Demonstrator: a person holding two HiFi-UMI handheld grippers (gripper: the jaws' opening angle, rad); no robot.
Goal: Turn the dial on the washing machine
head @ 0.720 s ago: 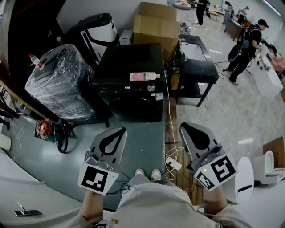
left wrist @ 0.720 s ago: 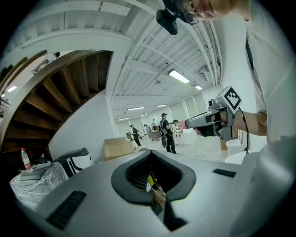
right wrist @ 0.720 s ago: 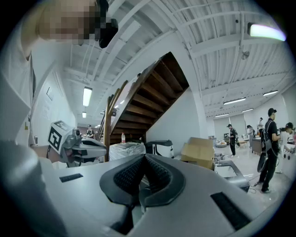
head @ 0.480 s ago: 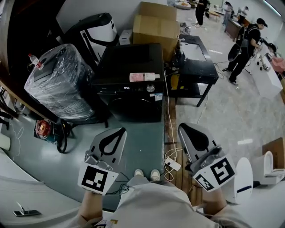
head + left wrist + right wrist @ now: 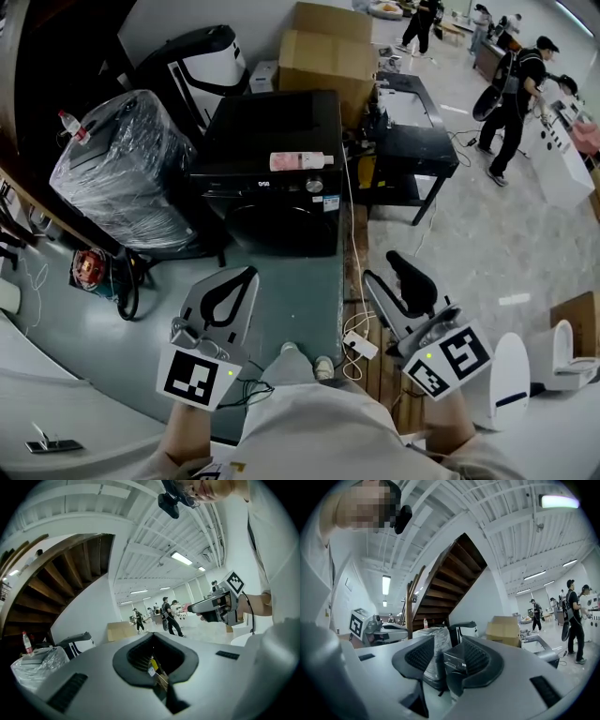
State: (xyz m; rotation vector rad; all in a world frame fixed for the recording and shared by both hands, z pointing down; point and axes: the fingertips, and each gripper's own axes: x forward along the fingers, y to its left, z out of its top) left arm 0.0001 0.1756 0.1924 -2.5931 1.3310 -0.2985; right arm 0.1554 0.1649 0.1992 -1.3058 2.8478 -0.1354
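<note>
The black washing machine (image 5: 272, 131) stands ahead on the floor, seen in the head view. Its round dial (image 5: 315, 187) sits on the front panel, right of the display. A pink bottle (image 5: 300, 161) lies on its lid. My left gripper (image 5: 249, 274) is held low at the left, shut and empty, well short of the machine. My right gripper (image 5: 382, 267) is at the right, open with nothing between its fingers, also far from the dial. In the right gripper view the washing machine (image 5: 457, 660) shows through the gap of that gripper (image 5: 446, 641).
A plastic-wrapped appliance (image 5: 127, 169) stands left of the machine, with cardboard boxes (image 5: 323, 47) behind and a black table (image 5: 412, 141) to its right. A power strip (image 5: 361, 344) and cables lie on the floor by my feet. People (image 5: 516, 94) move about at the far right.
The right gripper's jaws have parted and it has rolled a little leftward. The left gripper has dropped slightly down and left. One foot has stepped forward.
</note>
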